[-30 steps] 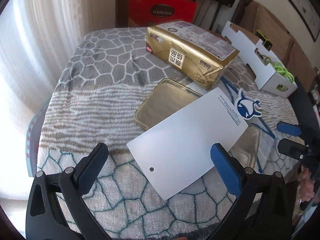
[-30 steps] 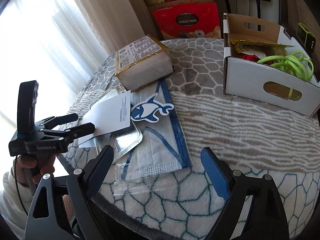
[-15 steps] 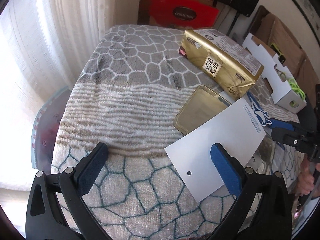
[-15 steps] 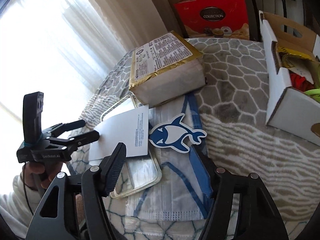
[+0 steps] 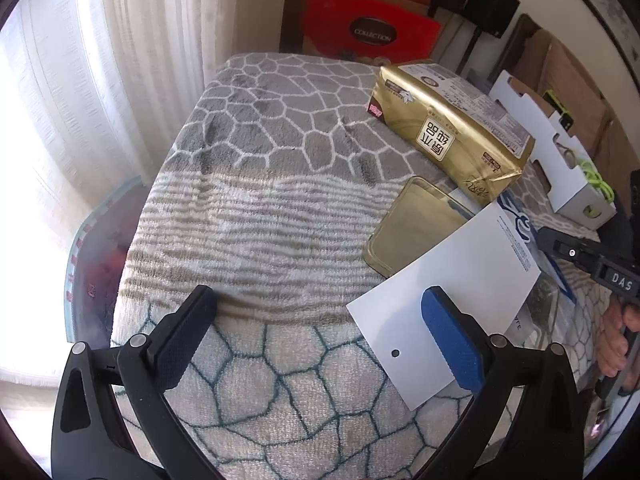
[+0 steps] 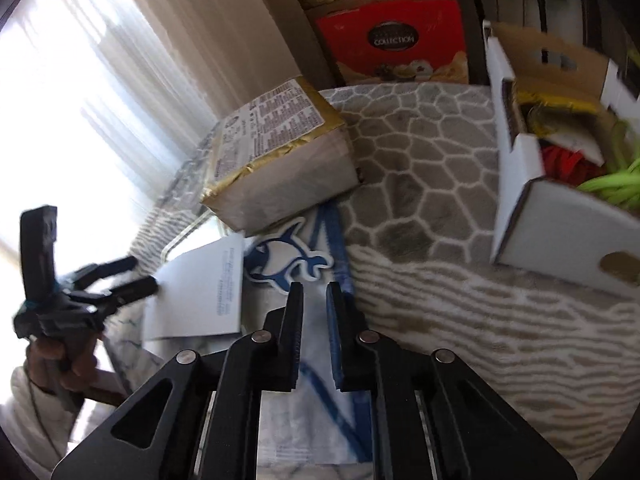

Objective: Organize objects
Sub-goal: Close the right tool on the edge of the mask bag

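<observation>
Right gripper [image 6: 314, 294] fingers closing from wide to nearly shut over the packaged mask [image 6: 320, 408] mid-tabletop, nothing visibly pinched yet; left gripper [image 5: 320, 332] fingers wide open, empty, beside white card [image 5: 444, 304]; pickup apparently starting.

Right gripper [image 6: 314, 292] jaws closing from wide to narrow, over the mask packet [image 6: 320, 420]

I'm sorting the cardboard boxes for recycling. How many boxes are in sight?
2. A white box stands on the blanket at the right, holding green cord. A red box stands behind the table against the wall. More boxes seem stacked above it, partly cropped.
</observation>
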Action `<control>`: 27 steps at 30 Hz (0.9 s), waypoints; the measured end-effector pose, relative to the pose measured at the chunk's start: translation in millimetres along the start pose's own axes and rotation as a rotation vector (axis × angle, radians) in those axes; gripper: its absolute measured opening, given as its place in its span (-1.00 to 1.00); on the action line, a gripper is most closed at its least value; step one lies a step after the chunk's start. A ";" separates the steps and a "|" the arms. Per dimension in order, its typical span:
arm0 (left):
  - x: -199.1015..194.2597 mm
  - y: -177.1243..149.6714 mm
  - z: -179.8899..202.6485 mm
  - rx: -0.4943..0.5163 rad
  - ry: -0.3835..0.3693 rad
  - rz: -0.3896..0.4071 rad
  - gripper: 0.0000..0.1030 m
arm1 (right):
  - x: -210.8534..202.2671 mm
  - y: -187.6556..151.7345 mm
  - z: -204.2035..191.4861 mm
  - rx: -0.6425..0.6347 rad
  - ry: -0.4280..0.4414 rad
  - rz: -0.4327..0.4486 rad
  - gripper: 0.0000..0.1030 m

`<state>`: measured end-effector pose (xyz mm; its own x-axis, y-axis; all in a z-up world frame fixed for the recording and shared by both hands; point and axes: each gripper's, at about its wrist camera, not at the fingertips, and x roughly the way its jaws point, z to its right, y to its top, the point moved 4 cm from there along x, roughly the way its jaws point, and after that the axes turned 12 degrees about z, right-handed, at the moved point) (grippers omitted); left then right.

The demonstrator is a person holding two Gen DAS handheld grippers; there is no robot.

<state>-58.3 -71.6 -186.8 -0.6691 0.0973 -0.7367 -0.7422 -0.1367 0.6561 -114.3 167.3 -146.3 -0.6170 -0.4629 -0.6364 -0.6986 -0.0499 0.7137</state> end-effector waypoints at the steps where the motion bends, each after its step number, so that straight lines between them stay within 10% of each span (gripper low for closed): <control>1: 0.2 0.2 -1.4 -0.003 0.002 0.000 0.99 | -3.5 -1.9 -0.7 -0.049 -0.044 -0.001 -0.79; 6: -0.2 0.1 -1.1 0.001 0.009 -0.002 0.99 | -24.3 -18.3 5.9 -0.083 -0.085 -0.035 -0.71; 12: -1.9 -0.8 3.6 0.001 0.004 -0.010 0.99 | -40.7 -29.0 14.1 0.120 0.088 -0.011 0.05; 27: -7.2 -7.9 10.3 0.017 0.001 0.007 0.99 | -56.5 -54.6 -19.4 0.078 0.177 -0.041 -0.19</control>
<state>-48.0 -61.1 -185.0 -0.6745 0.0954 -0.7320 -0.7378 -0.1204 0.6642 -34.2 179.0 -143.7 -0.5188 -0.6110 -0.5979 -0.7520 -0.0064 0.6591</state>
